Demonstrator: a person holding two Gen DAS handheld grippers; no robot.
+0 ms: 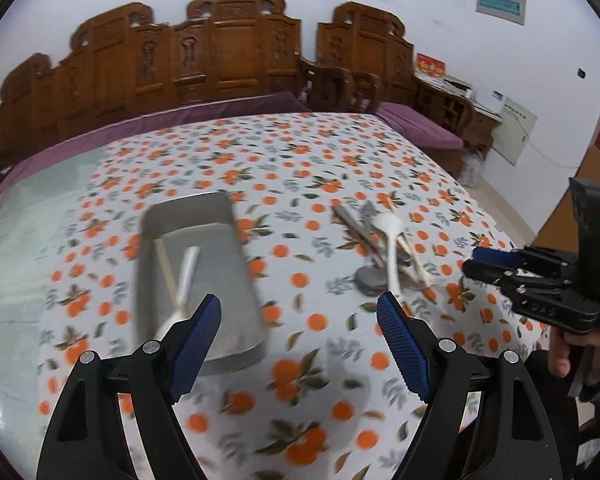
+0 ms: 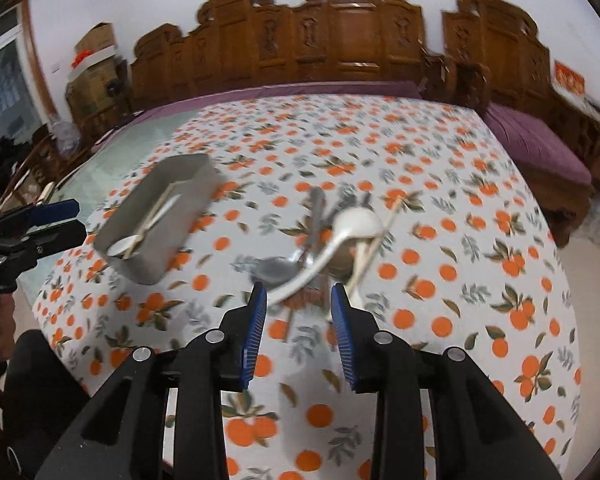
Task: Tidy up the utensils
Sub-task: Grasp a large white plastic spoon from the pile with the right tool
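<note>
A grey metal tray (image 1: 236,280) (image 2: 192,188) sits on the orange-print tablecloth and holds a white spoon (image 1: 184,276) and a chopstick (image 1: 166,266). To its right lies a loose pile: a white spoon (image 1: 390,240) (image 2: 356,222), a metal spoon (image 1: 370,278) (image 2: 276,270), and chopsticks (image 1: 414,256) (image 2: 374,246). My left gripper (image 1: 300,316) is open and empty above the cloth, just in front of the tray. My right gripper (image 2: 299,300) is open and empty, just in front of the pile; it also shows in the left wrist view (image 1: 484,262).
The tablecloth (image 1: 300,152) covers the table, with bare glass (image 1: 40,208) at the left. Carved wooden chairs (image 1: 220,48) and purple cushions (image 1: 416,124) stand behind the far edge. The table's right edge drops to the floor.
</note>
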